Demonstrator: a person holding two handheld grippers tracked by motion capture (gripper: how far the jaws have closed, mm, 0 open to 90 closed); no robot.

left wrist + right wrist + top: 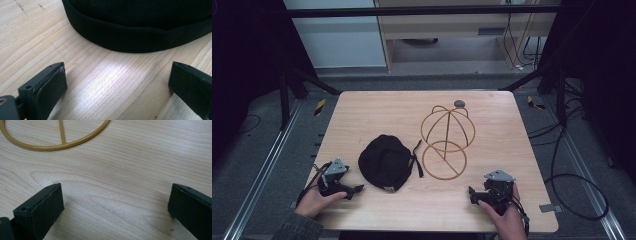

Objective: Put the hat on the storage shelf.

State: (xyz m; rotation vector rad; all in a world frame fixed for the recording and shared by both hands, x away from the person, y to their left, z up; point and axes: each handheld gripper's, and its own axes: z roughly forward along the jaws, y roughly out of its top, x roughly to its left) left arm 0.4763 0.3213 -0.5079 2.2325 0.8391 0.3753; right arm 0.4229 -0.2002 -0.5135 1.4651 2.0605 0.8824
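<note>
A black cap (387, 162) lies flat on the wooden table (492, 120), left of centre. Its brim edge (140, 22) fills the top of the left gripper view. A gold wire hat stand (447, 140) with a round base ring (57, 143) and a grey knob (459, 103) stands to the cap's right. My left gripper (356, 190) (117, 82) rests open on the table just short of the cap's near edge. My right gripper (472, 193) (116, 205) stands open on bare wood, near the front of the stand's base ring.
Dark floor with loose cables (572, 185) surrounds the table on the right. Metal frame rails (267, 165) run along both sides. A pale cabinet (452, 25) stands beyond the far edge.
</note>
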